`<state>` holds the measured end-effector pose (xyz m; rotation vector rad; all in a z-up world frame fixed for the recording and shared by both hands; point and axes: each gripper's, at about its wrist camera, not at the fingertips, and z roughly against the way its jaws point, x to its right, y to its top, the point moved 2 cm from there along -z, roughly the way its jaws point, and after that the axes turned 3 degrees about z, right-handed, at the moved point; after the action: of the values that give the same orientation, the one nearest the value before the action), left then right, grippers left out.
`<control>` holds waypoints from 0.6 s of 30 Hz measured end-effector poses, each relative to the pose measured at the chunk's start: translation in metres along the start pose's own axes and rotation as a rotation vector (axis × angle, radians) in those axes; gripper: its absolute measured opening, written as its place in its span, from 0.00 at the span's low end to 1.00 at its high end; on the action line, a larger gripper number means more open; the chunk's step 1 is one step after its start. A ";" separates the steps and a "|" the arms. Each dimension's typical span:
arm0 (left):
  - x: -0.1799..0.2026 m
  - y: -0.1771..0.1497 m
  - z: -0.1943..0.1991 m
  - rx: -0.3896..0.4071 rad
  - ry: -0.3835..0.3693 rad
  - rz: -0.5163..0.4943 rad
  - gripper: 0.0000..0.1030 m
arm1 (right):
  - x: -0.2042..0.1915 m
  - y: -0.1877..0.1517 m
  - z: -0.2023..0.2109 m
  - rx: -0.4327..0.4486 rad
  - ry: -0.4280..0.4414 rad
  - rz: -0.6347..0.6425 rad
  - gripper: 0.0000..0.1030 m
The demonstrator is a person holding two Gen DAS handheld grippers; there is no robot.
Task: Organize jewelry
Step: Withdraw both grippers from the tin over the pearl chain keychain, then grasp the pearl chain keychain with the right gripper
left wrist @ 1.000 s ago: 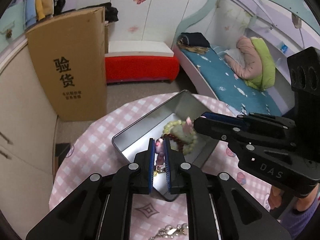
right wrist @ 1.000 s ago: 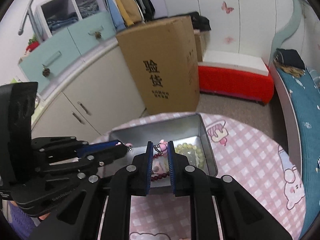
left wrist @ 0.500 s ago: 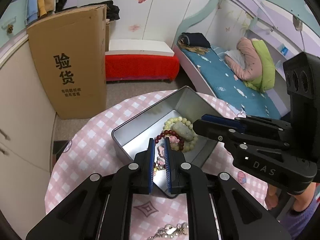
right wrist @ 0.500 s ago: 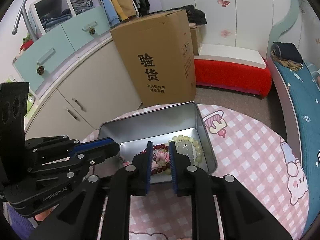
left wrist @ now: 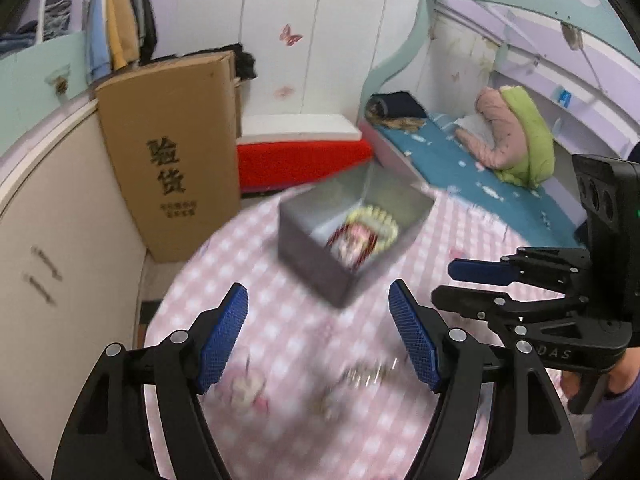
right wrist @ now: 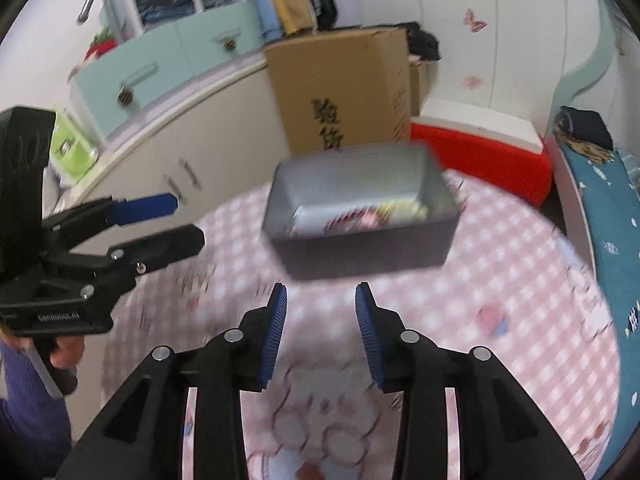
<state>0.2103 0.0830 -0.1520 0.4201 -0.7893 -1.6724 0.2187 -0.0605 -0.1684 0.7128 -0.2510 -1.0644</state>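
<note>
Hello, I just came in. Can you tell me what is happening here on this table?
A person is sorting jewelry with two hand-held grippers. Both the left gripper and the right gripper hang over the pink checked table with jaws open and nothing in them. The metal tin already holds bead bracelets. One more shiny piece, too blurred to identify, lies on the cloth near the left gripper.

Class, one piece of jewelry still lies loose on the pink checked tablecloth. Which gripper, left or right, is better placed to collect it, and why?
Left, probably. The left gripper is open, and the blurred metallic jewelry lies just beyond its fingertips. The right gripper, also open, faces the metal tin; no loose piece shows in its view.
</note>
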 end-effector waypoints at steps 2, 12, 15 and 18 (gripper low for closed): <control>-0.003 -0.022 -0.003 -0.035 0.004 0.015 0.69 | -0.011 -0.013 -0.009 -0.028 0.021 0.023 0.35; -0.011 -0.068 -0.016 -0.099 0.029 0.069 0.69 | -0.039 -0.040 -0.038 -0.088 0.042 0.038 0.35; -0.013 -0.069 -0.021 -0.111 0.034 0.070 0.69 | -0.040 -0.040 -0.041 -0.076 0.014 0.027 0.35; -0.012 -0.071 -0.023 -0.116 0.029 0.067 0.69 | -0.040 -0.040 -0.042 -0.065 0.009 0.029 0.34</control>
<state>0.1779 0.0950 -0.2194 0.3333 -0.6742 -1.6367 0.1928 -0.0206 -0.2204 0.6543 -0.2173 -1.0372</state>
